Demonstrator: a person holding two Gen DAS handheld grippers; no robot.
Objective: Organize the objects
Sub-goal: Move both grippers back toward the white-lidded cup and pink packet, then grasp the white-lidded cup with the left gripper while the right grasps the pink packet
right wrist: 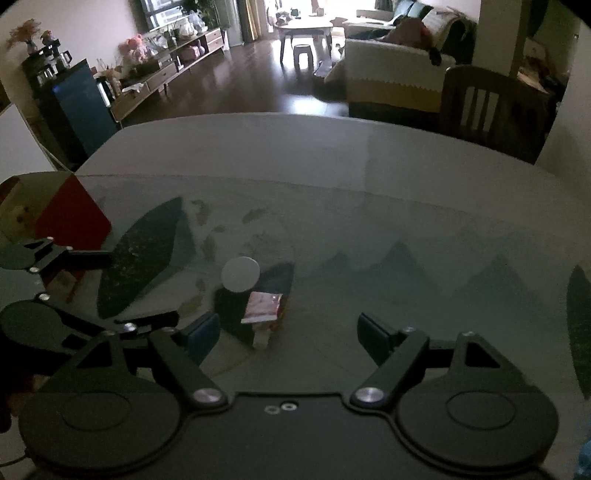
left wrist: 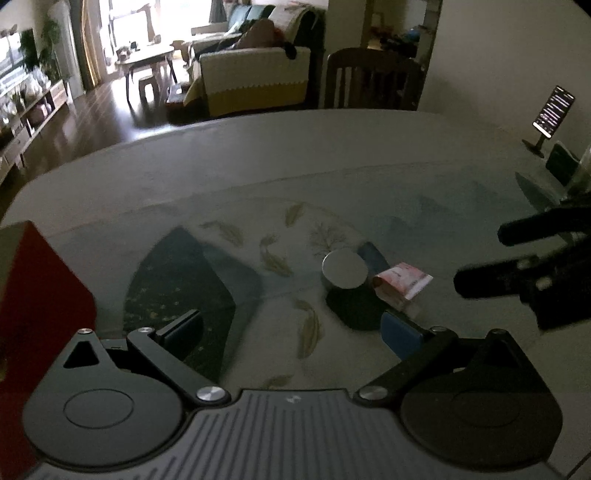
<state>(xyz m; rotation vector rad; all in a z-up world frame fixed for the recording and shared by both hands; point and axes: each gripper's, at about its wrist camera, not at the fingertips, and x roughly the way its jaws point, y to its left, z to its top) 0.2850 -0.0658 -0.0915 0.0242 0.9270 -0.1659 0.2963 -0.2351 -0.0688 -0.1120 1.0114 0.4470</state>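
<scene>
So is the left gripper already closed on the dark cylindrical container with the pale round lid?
No: the left gripper is open and empty, with the dark cylindrical container standing on the table beyond its fingers.

My near field is dim and grainy; the only strong light pours from the blown-out bright windows [left wrist: 125, 22] at twelve o'clock, glaring off the glossy dark wood floor [right wrist: 255, 74]. The glass-topped patterned surface [left wrist: 332, 155] carries a pale sheen. Both views bow hard toward black corners. My other black gripper [left wrist: 480, 258] at three o'clock smears with blur.
</scene>
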